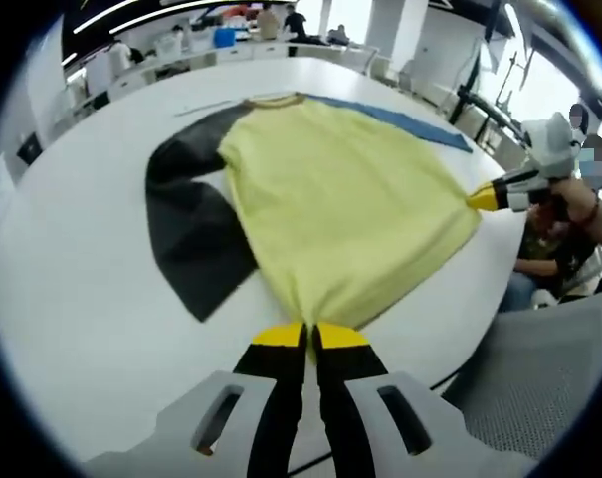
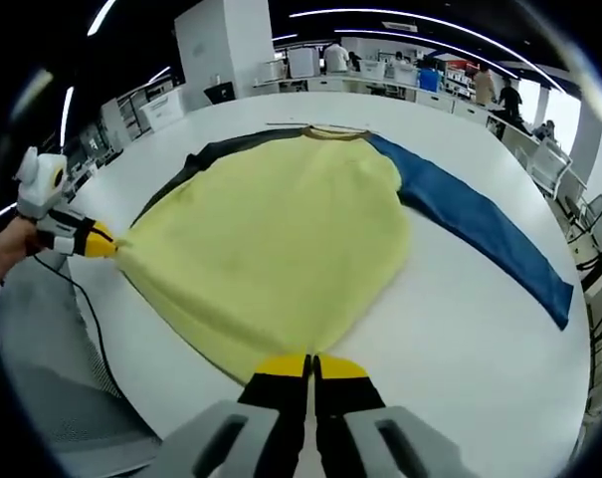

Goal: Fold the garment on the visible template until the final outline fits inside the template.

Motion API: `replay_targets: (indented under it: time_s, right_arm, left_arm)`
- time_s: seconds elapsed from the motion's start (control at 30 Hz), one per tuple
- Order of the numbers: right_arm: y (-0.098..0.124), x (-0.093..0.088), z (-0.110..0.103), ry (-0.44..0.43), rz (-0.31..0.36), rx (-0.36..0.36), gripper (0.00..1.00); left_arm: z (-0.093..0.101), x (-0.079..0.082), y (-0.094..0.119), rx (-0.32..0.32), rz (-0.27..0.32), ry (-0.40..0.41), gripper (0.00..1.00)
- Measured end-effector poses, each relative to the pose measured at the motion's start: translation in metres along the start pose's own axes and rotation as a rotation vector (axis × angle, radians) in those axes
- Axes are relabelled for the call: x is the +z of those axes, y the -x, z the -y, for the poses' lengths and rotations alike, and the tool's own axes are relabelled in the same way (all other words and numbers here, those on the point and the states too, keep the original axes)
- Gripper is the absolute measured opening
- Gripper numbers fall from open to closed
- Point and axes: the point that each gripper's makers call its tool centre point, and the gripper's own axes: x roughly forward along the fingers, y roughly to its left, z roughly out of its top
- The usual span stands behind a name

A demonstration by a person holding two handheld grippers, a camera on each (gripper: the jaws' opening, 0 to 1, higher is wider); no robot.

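A yellow shirt lies flat on the white table, collar at the far side. Its dark sleeve spreads to the left in the left gripper view, and its blue sleeve stretches right in the right gripper view. My left gripper is shut on one corner of the near hem. The right gripper pinches the other hem corner, coming in from the right. In the right gripper view, the right gripper is shut on the hem and the left gripper holds the far-left corner.
A grey chair stands close to the table edge near the hem. A person's hand holds the right gripper. Desks, boxes and people fill the room behind the table. A cable hangs by the table rim.
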Motion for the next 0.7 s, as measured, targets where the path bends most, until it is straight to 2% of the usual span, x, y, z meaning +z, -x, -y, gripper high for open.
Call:
replay_targets:
  time_s: [0.17, 0.27, 0.37, 0.53, 0.6, 0.7]
  right_arm:
    - [-0.002, -0.002, 0.0, -0.013, 0.0, -0.003, 0.0]
    - [-0.004, -0.003, 0.0, -0.007, -0.004, -0.005, 0.0]
    - [-0.004, -0.002, 0.002, -0.013, -0.004, -0.012, 0.04]
    - [0.002, 0.007, 0.003, -0.059, 0.031, -0.005, 0.25]
    - [0.003, 0.012, 0.007, -0.068, 0.05, -0.016, 0.28]
    - [0.0, 0.017, 0.018, -0.11, 0.059, -0.027, 0.27]
  left_arm:
    - [0.001, -0.001, -0.003, 0.016, -0.006, -0.03, 0.01]
    - [-0.001, 0.001, -0.001, 0.032, 0.011, -0.051, 0.04]
    - [-0.002, 0.007, 0.004, 0.035, 0.036, -0.061, 0.14]
    - [-0.004, 0.029, 0.019, 0.045, 0.136, -0.055, 0.36]
    - [-0.004, 0.035, 0.024, 0.05, 0.162, -0.046, 0.44]
    - [-0.006, 0.043, 0.032, 0.057, 0.195, -0.028, 0.58]
